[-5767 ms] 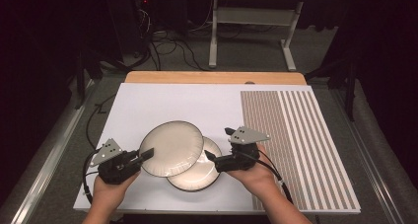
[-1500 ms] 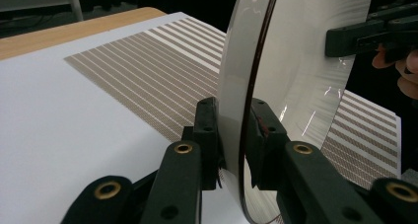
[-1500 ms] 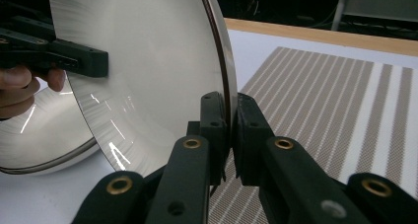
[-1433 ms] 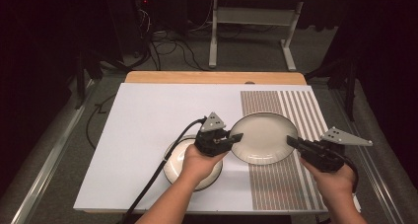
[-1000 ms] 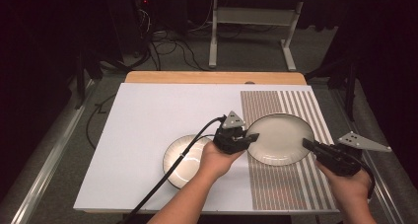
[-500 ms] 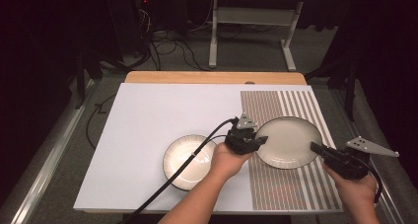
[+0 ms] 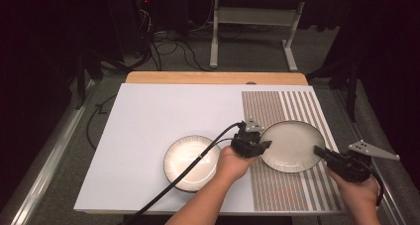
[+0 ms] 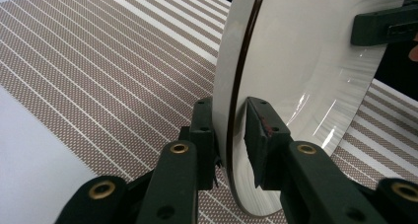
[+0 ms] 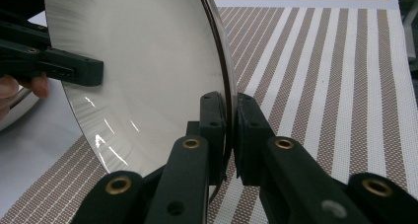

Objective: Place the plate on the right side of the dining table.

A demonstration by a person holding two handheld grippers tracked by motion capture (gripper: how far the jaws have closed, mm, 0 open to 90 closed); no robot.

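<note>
A large pale plate (image 7: 292, 144) with a dark rim is held level between both grippers, low over the striped part of the mat (image 7: 277, 103). My left gripper (image 7: 265, 145) is shut on its left rim, and the left gripper view shows the pads (image 8: 260, 135) on either side of the plate (image 8: 305, 61). My right gripper (image 7: 319, 152) is shut on the right rim, with the edge pinched tightly between its pads (image 9: 213, 128); the plate (image 9: 148, 61) fills that view's left. A second ribbed plate (image 7: 190, 163) lies on the white mat.
The white mat (image 7: 163, 111) covers a wooden board (image 7: 213, 78). The left gripper's black cable (image 7: 173, 183) trails across the ribbed plate toward the front edge. Beyond the table are metal desk legs (image 7: 214, 31) and floor cables. Each gripper view shows the other gripper's jaw (image 8: 384, 26) (image 9: 59, 68).
The large plate came off the ribbed plate at the front centre and travelled right in both grippers. Over the last second it moved a little farther right and sank toward the stripes.
</note>
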